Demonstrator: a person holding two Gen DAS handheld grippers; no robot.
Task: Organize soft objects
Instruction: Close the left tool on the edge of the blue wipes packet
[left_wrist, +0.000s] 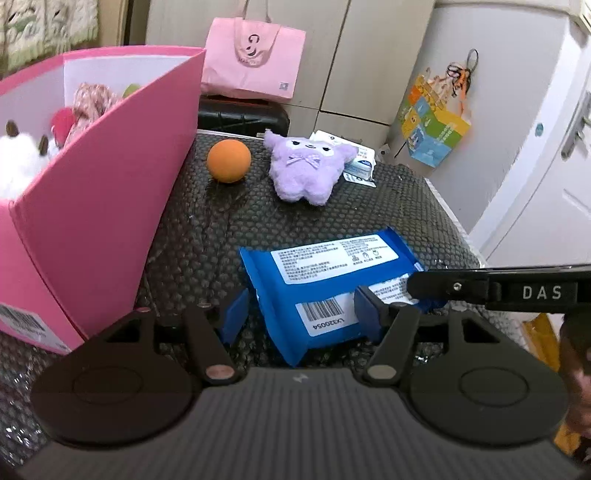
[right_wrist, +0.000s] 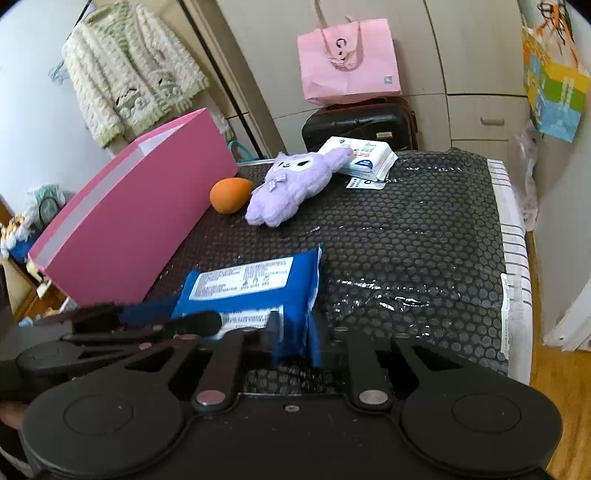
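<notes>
A blue wipes packet (left_wrist: 317, 273) (right_wrist: 255, 291) lies label-up on the dark bubble-wrap tabletop (right_wrist: 406, 240). My left gripper (left_wrist: 299, 317) straddles its near end: the right pad touches it, the left pad stands a little off, so the jaws are open. My right gripper (right_wrist: 295, 339) is shut on the packet's near right corner. In the left wrist view it comes in from the right (left_wrist: 413, 291). A purple plush toy (left_wrist: 303, 170) (right_wrist: 291, 188) and an orange ball (left_wrist: 229, 160) (right_wrist: 231, 199) lie farther back.
An open pink box (left_wrist: 110, 184) (right_wrist: 140, 206) stands at the left, with plush toys (left_wrist: 22, 162) inside. A white wipes pack (right_wrist: 365, 155) lies behind the purple plush. Beyond the table stand a black suitcase (right_wrist: 358, 125) and a pink paper bag (right_wrist: 347, 59).
</notes>
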